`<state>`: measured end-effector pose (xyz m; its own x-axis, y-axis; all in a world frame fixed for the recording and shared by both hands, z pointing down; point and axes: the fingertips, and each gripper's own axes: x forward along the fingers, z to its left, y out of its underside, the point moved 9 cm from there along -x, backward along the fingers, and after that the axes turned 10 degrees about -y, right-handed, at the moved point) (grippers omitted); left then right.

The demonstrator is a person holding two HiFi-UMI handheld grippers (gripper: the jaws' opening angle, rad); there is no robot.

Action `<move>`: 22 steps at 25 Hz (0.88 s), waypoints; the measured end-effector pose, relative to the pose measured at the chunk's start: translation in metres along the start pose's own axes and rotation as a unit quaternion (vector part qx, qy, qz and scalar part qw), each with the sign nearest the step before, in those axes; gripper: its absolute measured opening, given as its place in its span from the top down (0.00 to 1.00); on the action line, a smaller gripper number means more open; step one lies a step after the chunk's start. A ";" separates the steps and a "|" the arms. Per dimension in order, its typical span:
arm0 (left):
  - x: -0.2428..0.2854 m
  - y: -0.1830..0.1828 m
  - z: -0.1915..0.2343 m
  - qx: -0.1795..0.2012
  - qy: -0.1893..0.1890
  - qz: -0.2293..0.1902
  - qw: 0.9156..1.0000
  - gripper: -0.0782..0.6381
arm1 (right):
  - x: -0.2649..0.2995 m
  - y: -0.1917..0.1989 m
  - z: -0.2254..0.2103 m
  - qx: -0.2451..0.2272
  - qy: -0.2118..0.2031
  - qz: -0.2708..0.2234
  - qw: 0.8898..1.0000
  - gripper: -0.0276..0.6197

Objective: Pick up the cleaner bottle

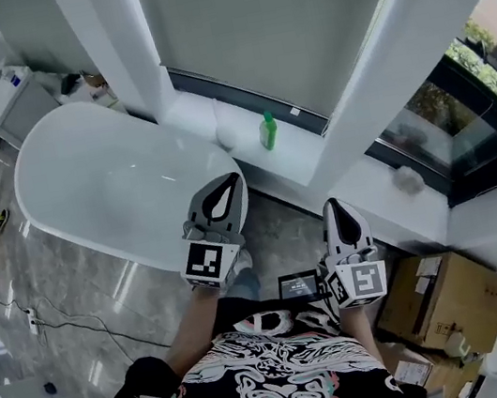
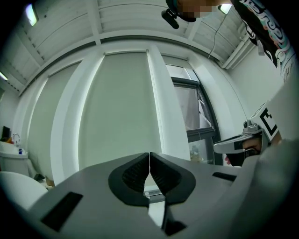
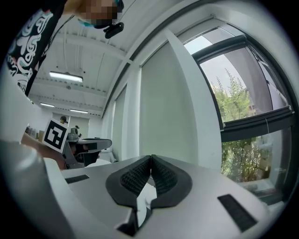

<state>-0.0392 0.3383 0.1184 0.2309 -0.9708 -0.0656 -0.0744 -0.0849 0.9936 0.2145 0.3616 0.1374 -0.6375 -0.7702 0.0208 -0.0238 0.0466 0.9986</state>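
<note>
Cleaner bottle (image 1: 268,131) — green, upright, standing on the white window ledge (image 1: 318,160) past the far end of the bathtub, at the foot of the drawn blind (image 1: 274,17). It is well apart from both of my hand-held grippers, and neither touches it.

Head view, left to right:
- A white cabinet (image 1: 2,98) sits in the far corner.
- The white bathtub (image 1: 103,185) lies on the grey marble floor (image 1: 63,283), with a thin cable (image 1: 61,322) trailing across the floor in front of it.
- My left hand-held gripper (image 1: 229,181) is held over the near end of the tub, its marker cube (image 1: 210,259) toward me.
- The cleaner bottle is on the ledge above and to the right of that gripper's tips.
- My right hand-held gripper (image 1: 333,209) is held level beside the left one, below the ledge.
- A cardboard box (image 1: 447,296) stands on the floor at the far right, under the dark-framed window (image 1: 463,117).

Left gripper view: the jaws are clenched, with the ribbed pads meeting along one thin seam and nothing between them. They face the blind and its white pillars.

Right gripper view: the jaws are clenched too, pad against pad, and hold nothing. Green foliage (image 3: 243,121) shows through the glass at the right.
</note>
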 end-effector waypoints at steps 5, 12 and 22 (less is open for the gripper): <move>0.065 0.010 0.039 0.005 0.018 0.012 1.000 0.87 | 0.071 0.002 -0.027 0.013 0.010 0.007 1.000 0.91; 0.137 0.027 0.098 0.014 0.025 0.023 0.999 0.87 | 0.153 0.005 -0.050 0.011 0.030 0.019 0.999 0.91; 0.188 0.053 0.137 -0.007 0.021 0.026 0.999 0.87 | 0.212 0.022 -0.070 0.014 0.045 0.028 0.998 0.91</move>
<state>-0.1324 0.1209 0.1464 0.2682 -0.9633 -0.0103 -0.0743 -0.0314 0.9967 0.1327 0.1544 0.1669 -0.5665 -0.8199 0.0829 -0.0124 0.1090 0.9940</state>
